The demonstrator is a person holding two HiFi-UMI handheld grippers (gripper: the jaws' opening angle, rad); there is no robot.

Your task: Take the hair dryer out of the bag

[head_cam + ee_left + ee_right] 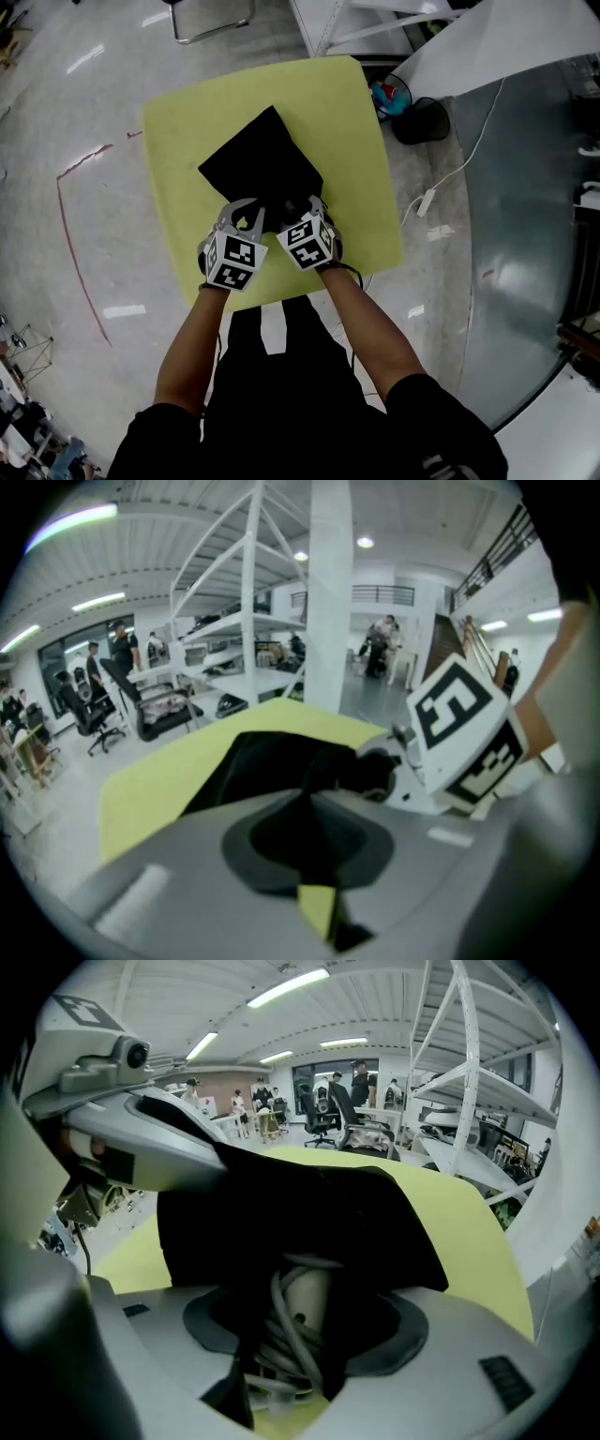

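A black bag (258, 159) lies on the yellow table (183, 122), its mouth toward me. My left gripper (246, 217) is at the mouth's near-left edge; in the left gripper view its jaws (312, 841) are shut on a fold of the black bag (262, 761). Close beside it on the right, my right gripper (298, 208) stands open at the mouth. In the right gripper view a pale hair dryer handle (305, 1302) wrapped in grey cord sticks out of the bag (300, 1213), between the spread jaws (302, 1335). The rest of the dryer is hidden inside.
The table's near edge is just below both grippers. On the floor to the right stand a black bin (420, 120) and a white cable with a power strip (427, 202). White shelving (356, 23) stands beyond the table. Red tape (70, 234) marks the floor at left.
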